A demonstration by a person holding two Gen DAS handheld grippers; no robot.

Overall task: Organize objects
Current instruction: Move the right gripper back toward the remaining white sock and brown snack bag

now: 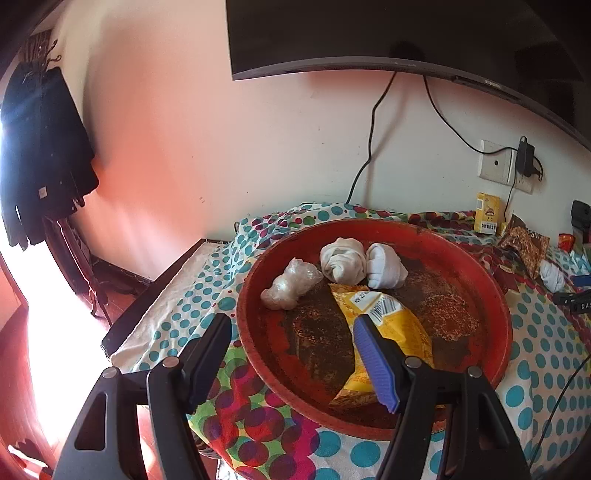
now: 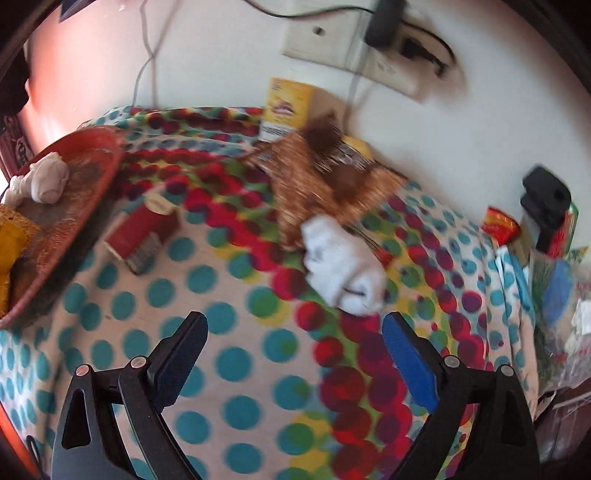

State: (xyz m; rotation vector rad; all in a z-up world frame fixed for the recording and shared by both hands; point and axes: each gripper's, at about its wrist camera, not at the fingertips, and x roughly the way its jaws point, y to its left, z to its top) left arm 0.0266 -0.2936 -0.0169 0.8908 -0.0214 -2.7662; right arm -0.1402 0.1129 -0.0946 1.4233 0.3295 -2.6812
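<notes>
A home room: a wall-mounted television [image 1: 388, 33], dark clothes [image 1: 44, 155] on hooks, a dotted cloth [image 1: 546, 354] over the desk.

Open left tongs [image 1: 291, 328] above red tray [image 1: 495, 295] holding yellow packet [image 1: 399, 325].

Motion-smeared white sock bundle [image 2: 341, 266] and brown wrapper [image 2: 325, 177]; red tray [image 2: 79, 147] cut by frame edge.

1. The left wrist view looks forward and down along its gripper's fingers [image 1: 364, 354] from close over the near rim of the red tray [image 1: 373, 421], facing the wall.
2. The right wrist view tilts more steeply down, close over the spotted cloth [image 2: 236, 365], and is blurred.
3. Both views share the tray [image 2: 99, 142], the cloth [image 1: 546, 354], the yellow box [image 1: 487, 213] [image 2: 286, 107] and the wall socket [image 1: 496, 166] [image 2: 321, 38].
</notes>
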